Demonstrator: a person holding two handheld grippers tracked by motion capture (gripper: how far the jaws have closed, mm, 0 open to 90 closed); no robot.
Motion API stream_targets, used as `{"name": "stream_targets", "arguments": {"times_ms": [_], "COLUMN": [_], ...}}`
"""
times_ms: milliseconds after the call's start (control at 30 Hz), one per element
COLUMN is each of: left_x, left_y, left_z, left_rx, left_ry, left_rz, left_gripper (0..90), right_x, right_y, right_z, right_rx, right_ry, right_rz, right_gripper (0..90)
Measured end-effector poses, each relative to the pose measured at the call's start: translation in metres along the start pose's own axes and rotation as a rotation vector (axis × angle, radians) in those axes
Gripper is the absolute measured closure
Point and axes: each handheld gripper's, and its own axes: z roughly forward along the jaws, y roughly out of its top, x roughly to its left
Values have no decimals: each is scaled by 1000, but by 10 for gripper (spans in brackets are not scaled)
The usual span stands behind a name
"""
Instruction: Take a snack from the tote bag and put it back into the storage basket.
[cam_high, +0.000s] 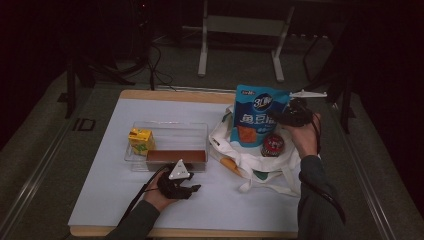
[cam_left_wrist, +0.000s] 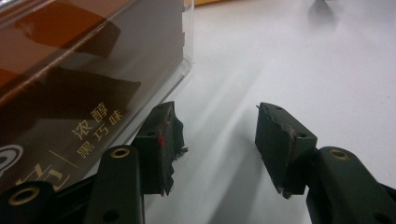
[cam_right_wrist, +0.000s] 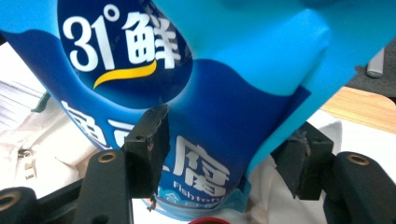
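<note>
Blue snack bag (cam_high: 256, 116): being held upright over the white tote bag (cam_high: 250, 162), at two o'clock on the table (cam_high: 100, 200).
Right gripper (cam_right_wrist: 229, 154): jaws being pressed against the bag's sides (one pad in front, one behind the crumpled edge).
Left gripper (cam_left_wrist: 212, 144): jaws being kept apart over bare white surface, nothing between them, at six o'clock.
Clear tray (cam_high: 200, 131): being left just beside the left pad (cam_left_wrist: 161, 144), with a brown box (cam_high: 176, 156) and a yellow carton (cam_high: 140, 140) inside.
Red-lidded jar (cam_high: 273, 145): sitting in the tote.

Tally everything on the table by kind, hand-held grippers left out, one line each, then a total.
Blue snack pouch: 1
Red-lidded can: 1
White tote bag: 1
Yellow drink carton: 1
Brown chocolate box: 1
Clear plastic bin: 1
Total: 6
</note>
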Motion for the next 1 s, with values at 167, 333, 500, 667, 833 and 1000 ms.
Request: {"name": "stream_targets", "arguments": {"times_ms": [167,333,500,667,833,1000], "left_x": [0,0,0,0,0,0], "left_y": [0,0,0,0,0,0], "left_z": [0,0,0,0,0,0], "left_rx": [-1,-1,0,1,2,3], "left_ry": [-2,-3,-3,-4,-4,-3], "left_rz": [0,2,3,4,4,7], "left_gripper": [478,478,472,471,470,469], "right_x": [-5,-10,-13,-12,-4,5], "right_y": [2,5,5,4,8,11], "right_z": [3,5,7,8,7,9], "right_rx": [-14,-23,-28,-37,-41,-57], "right_ry": [28,62,108,160,183,202], "right_rz": [19,28,34,36,-7,-17], "right_gripper": [399,401,421,450,466,465]}}
